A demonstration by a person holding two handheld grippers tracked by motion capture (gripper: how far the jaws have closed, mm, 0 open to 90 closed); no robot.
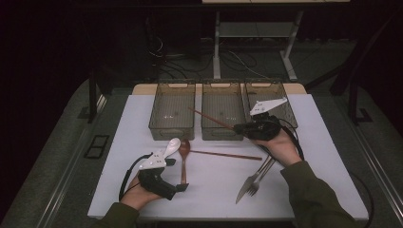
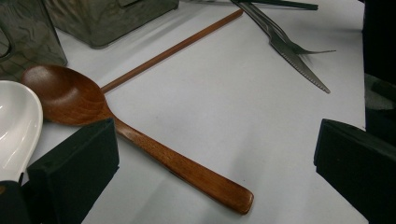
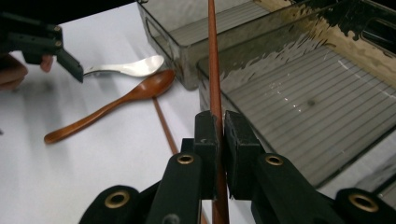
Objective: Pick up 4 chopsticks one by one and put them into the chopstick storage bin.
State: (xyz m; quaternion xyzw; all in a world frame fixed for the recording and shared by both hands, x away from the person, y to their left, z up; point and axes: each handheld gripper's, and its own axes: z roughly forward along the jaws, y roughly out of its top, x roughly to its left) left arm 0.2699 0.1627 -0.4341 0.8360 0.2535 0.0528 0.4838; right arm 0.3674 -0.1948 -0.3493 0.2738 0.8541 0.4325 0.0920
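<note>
**Chopstick clamped above the middle bin**

The right gripper [image 3: 219, 128] is closed on a wooden chopstick [image 3: 214, 60], its two black jaws pressed against the stick's sides. In the high view the chopstick [image 1: 209, 118] slants from the right gripper [image 1: 240, 127] toward 10 o'clock, its far end over the middle bin [image 1: 222, 134] (the centre one of three smoky translucent bins set side by side at the 12 o'clock edge of the tabletop [image 1: 142, 109]).

A second chopstick [image 1: 225, 155] lies flat on the tabletop, at 6 o'clock from the middle bin. Its left end is close to the bowl of a wooden spoon [image 1: 183, 161], whose handle points toward 6 o'clock. Just beside the spoon, at its 9 o'clock, lies a white ceramic spoon [image 1: 172, 145].

The left gripper [image 2: 215, 154] is open, jaws wide apart and straddling the wooden spoon's handle without touching it.

At 6 o'clock from the right hand [image 1: 281, 151], a knife [image 1: 248, 184] and a fork [image 1: 259, 180] lie together, touching.
</note>
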